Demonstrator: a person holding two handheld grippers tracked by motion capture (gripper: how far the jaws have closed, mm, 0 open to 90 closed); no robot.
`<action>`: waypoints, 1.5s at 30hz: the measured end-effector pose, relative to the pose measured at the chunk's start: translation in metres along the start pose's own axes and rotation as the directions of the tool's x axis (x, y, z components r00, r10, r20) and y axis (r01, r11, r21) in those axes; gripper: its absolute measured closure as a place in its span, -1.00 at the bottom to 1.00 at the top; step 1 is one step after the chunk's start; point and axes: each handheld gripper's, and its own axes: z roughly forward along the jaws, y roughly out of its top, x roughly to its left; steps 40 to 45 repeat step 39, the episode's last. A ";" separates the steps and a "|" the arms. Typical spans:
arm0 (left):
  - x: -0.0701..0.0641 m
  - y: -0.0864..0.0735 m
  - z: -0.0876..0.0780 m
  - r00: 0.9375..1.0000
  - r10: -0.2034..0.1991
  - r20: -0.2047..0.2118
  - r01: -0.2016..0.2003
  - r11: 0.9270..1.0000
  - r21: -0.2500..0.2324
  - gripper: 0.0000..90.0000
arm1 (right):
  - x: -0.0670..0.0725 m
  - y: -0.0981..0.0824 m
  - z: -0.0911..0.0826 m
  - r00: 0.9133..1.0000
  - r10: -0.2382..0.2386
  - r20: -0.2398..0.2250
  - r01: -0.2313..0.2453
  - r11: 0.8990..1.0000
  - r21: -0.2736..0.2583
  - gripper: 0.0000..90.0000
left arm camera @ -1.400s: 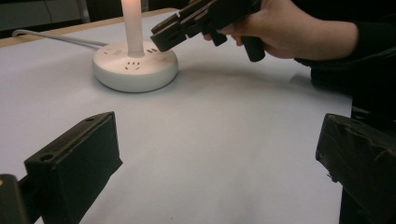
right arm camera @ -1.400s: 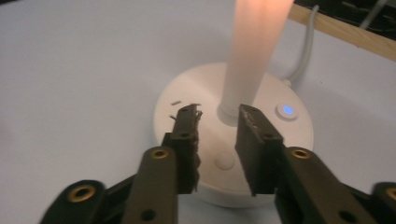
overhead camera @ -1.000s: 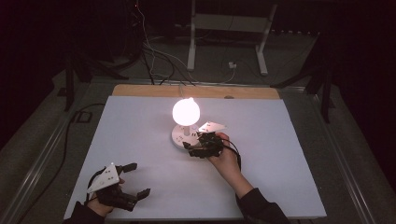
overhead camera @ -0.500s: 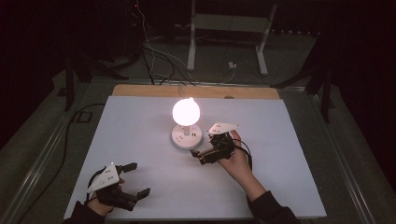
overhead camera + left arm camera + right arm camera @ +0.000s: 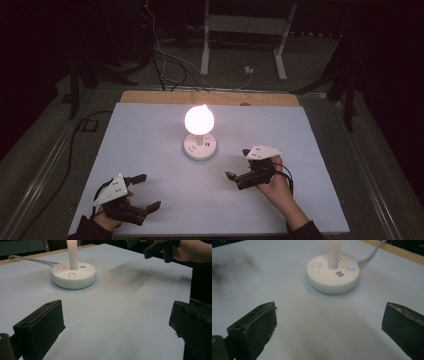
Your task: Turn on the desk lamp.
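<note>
At the middle of the white table [image 5: 150,150] I see the lit lamp [image 5: 199,120], its glowing bulb standing upright on a thin white stem that rises out of a round white socket base [image 5: 200,147]. A white cable leaves the base toward the far wooden edge of the table. In my right gripper view the base [image 5: 333,273] carries a small blue light and socket slots on its top.

My right gripper [image 5: 239,166] sits to the right of the base and nearer to me, apart from it, pointing leftward across the table toward the lamp. Its jaws have just been opening and now stand wide, with nothing between them but bare table. From the left gripper view I see that gripper [image 5: 160,247] farther off, clear of the base [image 5: 73,273].

My left gripper [image 5: 145,191] rests at the near left corner of the table, well apart from the lamp. Its jaws also stand wide and hold nothing; between them I see open table surface, with the socket base beyond.
</note>
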 end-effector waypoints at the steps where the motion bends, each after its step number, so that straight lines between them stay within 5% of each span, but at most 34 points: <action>1: 0.000 0.000 0.000 1.000 -0.002 0.000 0.002 1.000 0.001 -0.99 | -0.001 -0.004 -0.004 1.000 -0.003 0.004 0.003 1.000 -0.003 -1.00; 14: -0.001 0.000 0.000 1.000 0.001 -0.001 -0.001 1.000 0.003 -0.99 | -0.015 -0.058 -0.054 0.994 0.086 0.067 -0.086 0.996 0.003 -1.00; 25: -0.001 0.000 0.000 1.000 0.005 0.000 -0.005 1.000 0.006 -0.99 | -0.029 -0.094 -0.090 0.963 0.193 0.188 -0.204 0.978 0.039 -1.00; 35: -0.001 0.000 0.000 1.000 0.007 0.000 -0.007 1.000 0.007 -0.99 | -0.026 -0.106 -0.086 0.960 0.173 0.220 -0.201 0.973 0.112 -1.00; 45: -0.001 0.000 0.001 1.000 0.010 0.002 -0.010 1.000 0.010 -0.99 | -0.027 -0.107 -0.083 0.960 0.177 0.217 -0.206 0.971 0.120 -1.00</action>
